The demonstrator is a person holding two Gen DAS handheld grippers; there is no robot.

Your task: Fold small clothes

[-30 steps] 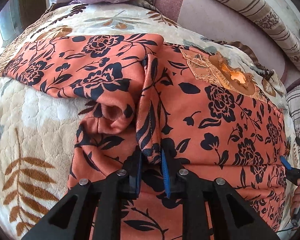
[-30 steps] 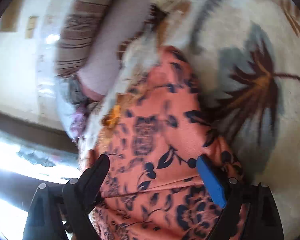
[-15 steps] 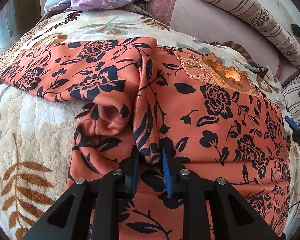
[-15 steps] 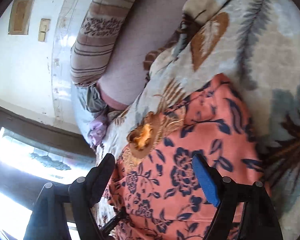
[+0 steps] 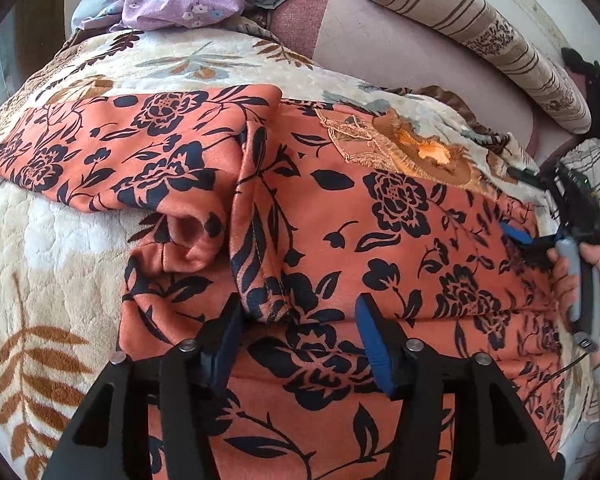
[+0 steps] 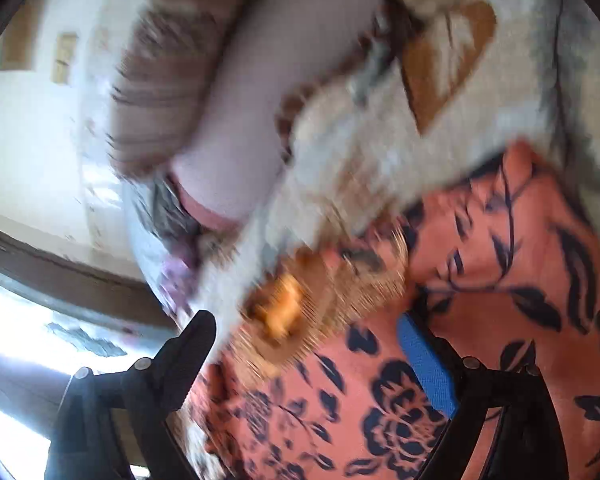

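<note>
Orange floral garment (image 5: pixel 380 240) lies spread on the bed's blanket (image 5: pixel 60 280) — one sleeve folded inward, body unfolded. Left tool (image 5: pixel 296 332) apart, holding nothing; right tool (image 6: pixel 304 360) apart over the neckline — most folding remains.

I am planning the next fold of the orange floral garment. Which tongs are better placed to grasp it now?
Probably the left tongs: they stand open right at the folded ridge of the orange floral garment, in sharp view. The right tongs are open too, near the embroidered neckline, but their view is blurred by motion.
</note>
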